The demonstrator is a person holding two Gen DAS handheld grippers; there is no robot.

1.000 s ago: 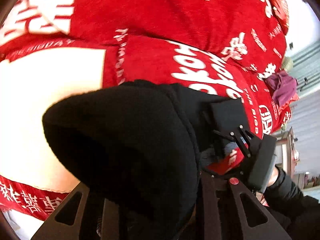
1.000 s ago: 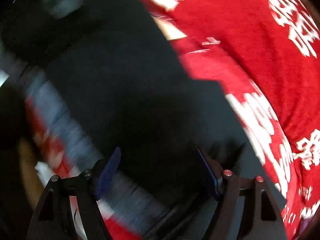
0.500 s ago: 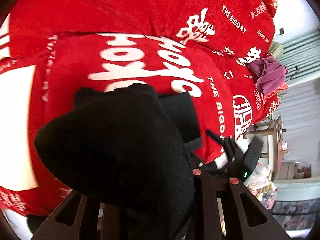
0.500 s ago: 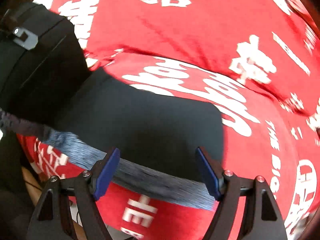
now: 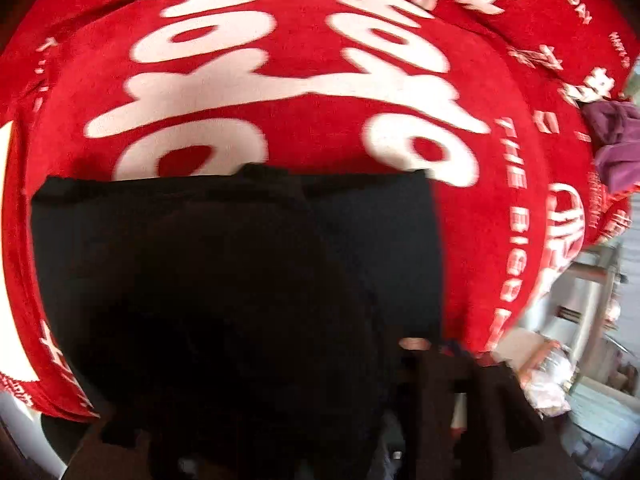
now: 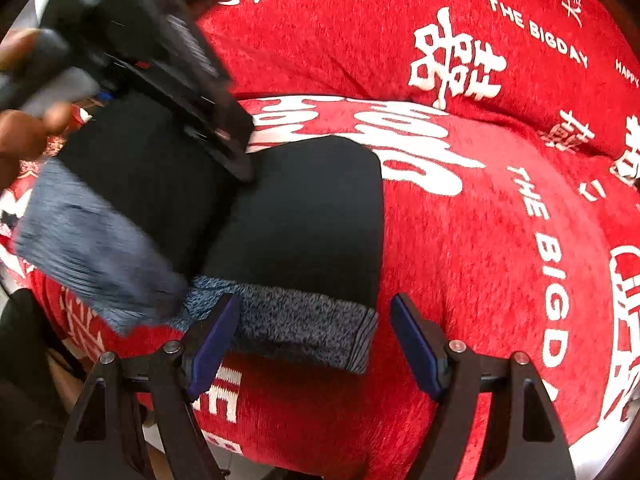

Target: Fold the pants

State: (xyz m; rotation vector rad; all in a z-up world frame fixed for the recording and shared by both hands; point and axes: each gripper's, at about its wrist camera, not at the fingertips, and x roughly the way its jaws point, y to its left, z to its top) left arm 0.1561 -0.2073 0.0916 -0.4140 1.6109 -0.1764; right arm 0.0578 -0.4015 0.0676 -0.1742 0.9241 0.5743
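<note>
The black pants with a grey knit waistband lie on the red blanket. My right gripper is open and empty, its blue pads on either side of the waistband's right end. My left gripper comes in from the upper left in the right wrist view, shut on a raised fold of the pants with its grey waistband end hanging blurred. In the left wrist view the black pants fill the lower half and hide the fingers.
The red blanket with white lettering covers the surface. A purple cloth lies at its far right edge. Beyond the right edge stand furniture and clutter. The front edge of the blanket drops off near my right gripper.
My left gripper has carried its fold of pants across over the lower layer. My right gripper stayed open and pulled back to the waistband edge.
</note>
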